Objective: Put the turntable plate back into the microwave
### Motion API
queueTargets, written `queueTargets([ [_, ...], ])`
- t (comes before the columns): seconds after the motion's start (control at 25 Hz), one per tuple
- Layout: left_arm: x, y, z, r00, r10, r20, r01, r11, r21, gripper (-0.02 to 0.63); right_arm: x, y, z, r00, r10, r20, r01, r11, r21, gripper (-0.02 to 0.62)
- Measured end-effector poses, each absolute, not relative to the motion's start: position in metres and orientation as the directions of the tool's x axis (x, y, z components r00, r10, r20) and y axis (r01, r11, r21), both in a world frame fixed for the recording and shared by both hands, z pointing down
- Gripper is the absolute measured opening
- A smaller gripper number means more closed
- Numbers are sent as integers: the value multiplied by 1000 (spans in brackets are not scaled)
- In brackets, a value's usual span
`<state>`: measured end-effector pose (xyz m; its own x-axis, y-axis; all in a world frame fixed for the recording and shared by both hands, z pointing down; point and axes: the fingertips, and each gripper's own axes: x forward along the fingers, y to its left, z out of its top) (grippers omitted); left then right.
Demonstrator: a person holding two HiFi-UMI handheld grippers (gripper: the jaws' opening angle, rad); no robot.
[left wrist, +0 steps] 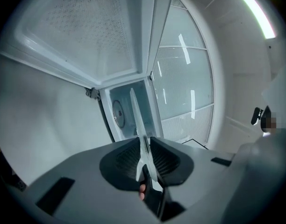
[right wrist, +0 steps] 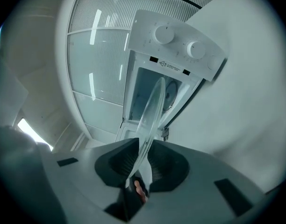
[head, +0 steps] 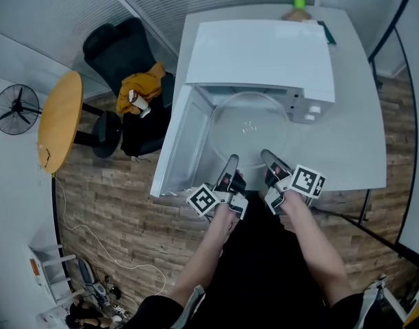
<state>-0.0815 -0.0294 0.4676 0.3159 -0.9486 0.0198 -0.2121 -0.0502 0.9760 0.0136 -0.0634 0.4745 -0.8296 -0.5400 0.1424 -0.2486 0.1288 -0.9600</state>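
The clear glass turntable plate (head: pixel 249 125) hangs level in front of the white microwave's (head: pixel 261 53) open cavity, held by its near rim. My left gripper (head: pixel 231 163) is shut on the rim at the left and my right gripper (head: pixel 268 157) at the right. In the left gripper view the plate (left wrist: pixel 137 120) runs edge-on between the black pads of the left gripper (left wrist: pixel 145 153), toward the cavity (left wrist: pixel 129 111). In the right gripper view the plate (right wrist: pixel 152 111) leaves the right gripper (right wrist: pixel 142 160) the same way, below the panel with two knobs (right wrist: pixel 180 41).
The microwave door (head: pixel 179 139) stands swung open to the left, over the white table's (head: pixel 360 136) left edge. A green-capped bottle (head: pixel 298 7) stands behind the microwave. A black office chair (head: pixel 124 53) with a yellow cloth, a round wooden table (head: pixel 60 118) and a fan (head: pixel 16 108) are at the left.
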Motion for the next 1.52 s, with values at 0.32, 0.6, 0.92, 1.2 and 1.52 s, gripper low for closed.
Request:
queueTargets([
  [0.32,-100,-70,482,361,-933,16,-209,-64,976,63,-3,-100,485,-798,-580,164,-283,121,-951,72],
  [0.6,-108,-112,498,374,-927,18,-201,-62,978,64,-9,-141,497,-755,-626,194,-337,117,-934,74],
  [0.92,-116,-155,505,392,-920,15,-238,-85,967,67,-15,-182,506,-723,-663,193,-346,106,-932,78],
  [1.2,-115,-185,510,377,-926,-15,-229,-109,967,69,-14,-212,514,-692,-696,192,-362,104,-926,81],
  [1.52,-118,-215,526,368,-930,-20,-245,-118,962,72,-15,-242,531,-628,-749,212,-402,79,-912,84],
])
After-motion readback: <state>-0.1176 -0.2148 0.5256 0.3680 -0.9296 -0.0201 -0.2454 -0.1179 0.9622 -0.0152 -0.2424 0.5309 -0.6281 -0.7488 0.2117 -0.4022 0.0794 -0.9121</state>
